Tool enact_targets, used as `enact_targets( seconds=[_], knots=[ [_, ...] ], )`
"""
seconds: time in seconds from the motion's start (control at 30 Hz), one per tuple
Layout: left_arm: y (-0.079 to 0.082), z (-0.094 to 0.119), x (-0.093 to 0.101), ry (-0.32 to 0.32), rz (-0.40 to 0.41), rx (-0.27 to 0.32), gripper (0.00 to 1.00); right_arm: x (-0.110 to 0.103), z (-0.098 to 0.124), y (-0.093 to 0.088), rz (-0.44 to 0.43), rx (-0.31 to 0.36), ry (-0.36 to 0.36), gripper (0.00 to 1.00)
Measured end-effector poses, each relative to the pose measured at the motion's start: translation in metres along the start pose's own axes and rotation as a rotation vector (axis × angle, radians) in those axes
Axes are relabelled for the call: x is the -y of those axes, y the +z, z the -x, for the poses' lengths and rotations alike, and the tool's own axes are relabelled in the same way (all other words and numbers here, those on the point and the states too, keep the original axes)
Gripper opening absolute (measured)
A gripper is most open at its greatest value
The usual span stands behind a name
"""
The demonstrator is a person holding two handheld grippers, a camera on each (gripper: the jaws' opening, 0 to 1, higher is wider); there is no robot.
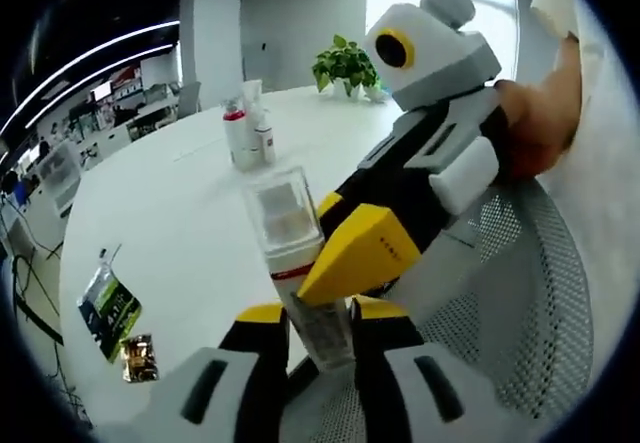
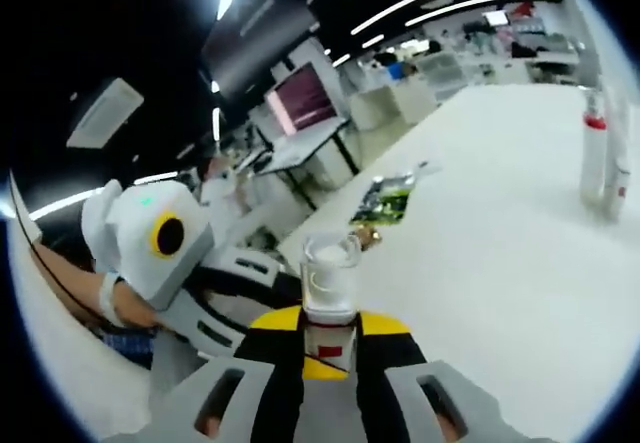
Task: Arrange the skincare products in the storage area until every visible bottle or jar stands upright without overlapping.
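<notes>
Clear plastic capped the bottle (image 1: 295, 263) you held between both tools: your left gripper (image 1: 318, 328) was clamped on its lower body, and your right gripper (image 2: 330, 338) was closed on it too, with the cap pointing away over the white table (image 1: 180, 223). Two more bottles (image 1: 248, 135) stood upright near the potted plant (image 1: 345, 66), well apart from the green sachets (image 1: 110, 308).

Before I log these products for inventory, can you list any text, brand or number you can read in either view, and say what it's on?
No text is legible.
Held bottle: a red band and fine print, too blurred to read.
Bottles standing on the table: labels too small.
Green packet: print too small.
Small brown packet: unreadable.
Pink screen in the background: no readable words.
</notes>
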State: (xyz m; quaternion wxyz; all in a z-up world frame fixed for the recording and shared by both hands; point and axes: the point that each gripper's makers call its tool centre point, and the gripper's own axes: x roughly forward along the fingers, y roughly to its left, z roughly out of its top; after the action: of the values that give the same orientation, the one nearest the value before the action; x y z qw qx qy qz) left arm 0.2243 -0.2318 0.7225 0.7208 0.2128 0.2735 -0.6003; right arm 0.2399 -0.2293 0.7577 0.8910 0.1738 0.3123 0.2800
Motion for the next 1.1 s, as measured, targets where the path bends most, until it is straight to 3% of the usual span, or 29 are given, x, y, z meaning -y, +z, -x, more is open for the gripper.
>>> enact_targets(
  seconds=[0.17, 0.37, 0.53, 0.63, 0.7, 0.9, 1.1],
  knots=[
    [-0.012, -0.003, -0.004, 0.022, -0.013, -0.063, 0.2, 0.019, 0.001, 0.004, 0.094, 0.0, -0.005, 0.13],
    [-0.02, -0.006, -0.013, 0.064, -0.011, -0.114, 0.21, 0.039, 0.008, 0.01, 0.047, 0.029, -0.022, 0.13],
    [-0.026, -0.006, -0.026, 0.121, 0.014, -0.14, 0.29, 0.073, 0.02, 0.024, 0.055, 0.087, -0.101, 0.14],
    [-0.035, -0.007, -0.024, 0.122, -0.007, -0.188, 0.27, 0.093, 0.023, 0.03, 0.035, 0.096, -0.135, 0.14],
    [-0.038, -0.005, -0.025, 0.141, -0.074, -0.216, 0.23, 0.107, 0.026, 0.038, 0.034, 0.109, -0.162, 0.14],
    [-0.042, -0.007, -0.029, 0.154, -0.051, -0.239, 0.24, 0.143, 0.035, 0.051, 0.059, 0.126, -0.26, 0.14],
    [-0.04, -0.005, -0.029, 0.18, -0.131, -0.25, 0.15, 0.177, 0.036, 0.049, 0.113, 0.101, -0.353, 0.14]
  ],
)
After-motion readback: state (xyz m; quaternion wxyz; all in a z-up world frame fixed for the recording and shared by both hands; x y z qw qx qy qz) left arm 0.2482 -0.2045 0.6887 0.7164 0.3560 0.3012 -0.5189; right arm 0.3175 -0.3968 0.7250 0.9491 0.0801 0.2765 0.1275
